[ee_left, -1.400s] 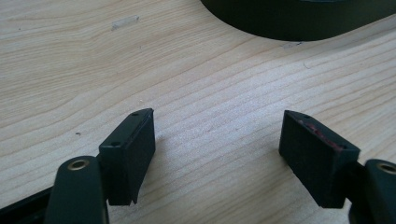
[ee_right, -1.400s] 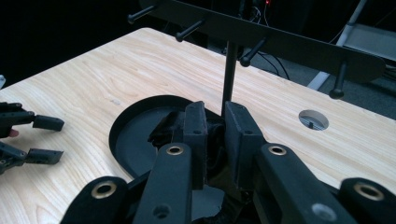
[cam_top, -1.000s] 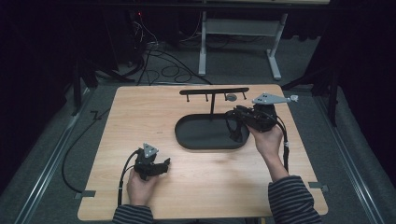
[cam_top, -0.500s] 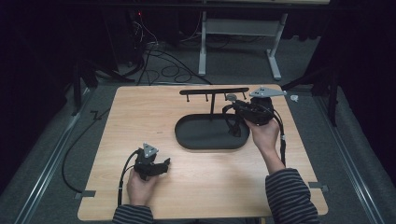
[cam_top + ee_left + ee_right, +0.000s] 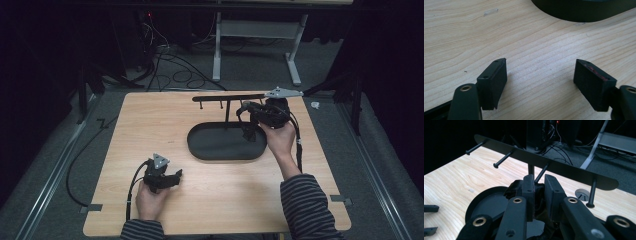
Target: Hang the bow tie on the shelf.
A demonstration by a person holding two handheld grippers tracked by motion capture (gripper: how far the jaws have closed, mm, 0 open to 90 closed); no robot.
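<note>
Black cloth (image 5: 537,192), soft and crumpled, is pinched between the jaws of the right gripper (image 5: 538,182), which are closed on it; a fold bulges out to the left of the left jaw and more of it hangs down below the pads. In the high view the same cloth (image 5: 248,131) dangles from the right gripper (image 5: 260,116) over the far right end of the tray (image 5: 220,150). That tray is a dark oval dish with a low rim, and the part of its floor that can be seen is bare; the cloth hangs above it, and whether its lower end touches the floor cannot be told. Just beyond the jaw tips stands the rack (image 5: 564,170), a flat dark bar on a thin post that rises from the tray's far side, with four pegs pointing toward the jaws. One peg (image 5: 541,173) ends right above the gap between the jaws, another peg (image 5: 591,192) hangs to the right of the right jaw, and two more lie off to the left. The left gripper (image 5: 167,177) rests on the table (image 5: 150,125) near the person's edge, well apart from the tray. Its jaws stand wide open with only bare wood (image 5: 539,75) between them, and the tray's rim (image 5: 579,15) shows well ahead of the tips, up and to the right.
</note>
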